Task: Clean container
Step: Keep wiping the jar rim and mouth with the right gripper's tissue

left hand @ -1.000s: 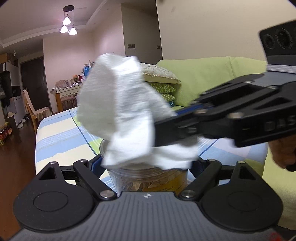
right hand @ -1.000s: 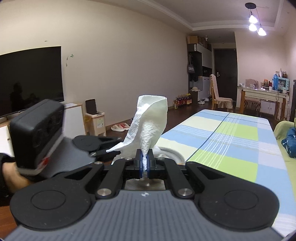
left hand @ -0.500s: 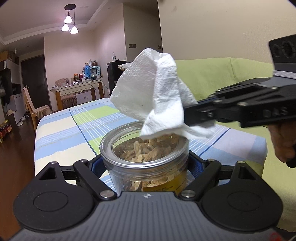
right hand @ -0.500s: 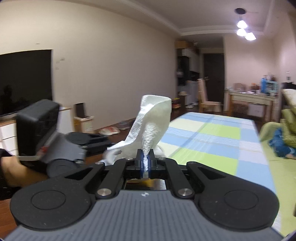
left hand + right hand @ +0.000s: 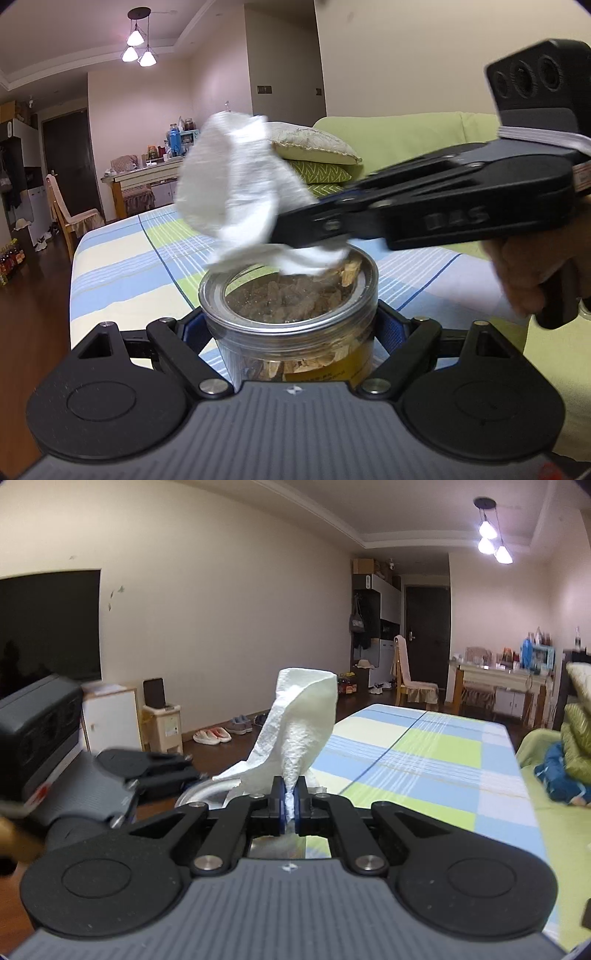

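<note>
A clear round container [image 5: 291, 325] with a transparent lid and brown dried pieces inside sits between my left gripper's [image 5: 291, 328] blue pads, which are shut on its sides. My right gripper [image 5: 290, 806] is shut on a crumpled white paper towel [image 5: 299, 734]. In the left wrist view the right gripper [image 5: 295, 229] reaches in from the right and the towel [image 5: 240, 195] touches the far rim of the lid. In the right wrist view only the container's metal-coloured rim [image 5: 203, 792] shows below the towel.
A table with a blue, green and cream checked cloth [image 5: 129, 258] lies under the container. A green sofa with cushions [image 5: 406, 147] stands behind it. A dining table and chair [image 5: 491, 686] are at the far end of the room.
The towel has swung left and down across the lid again after lifting to the right half a second ago. The container stays held in the left gripper.
</note>
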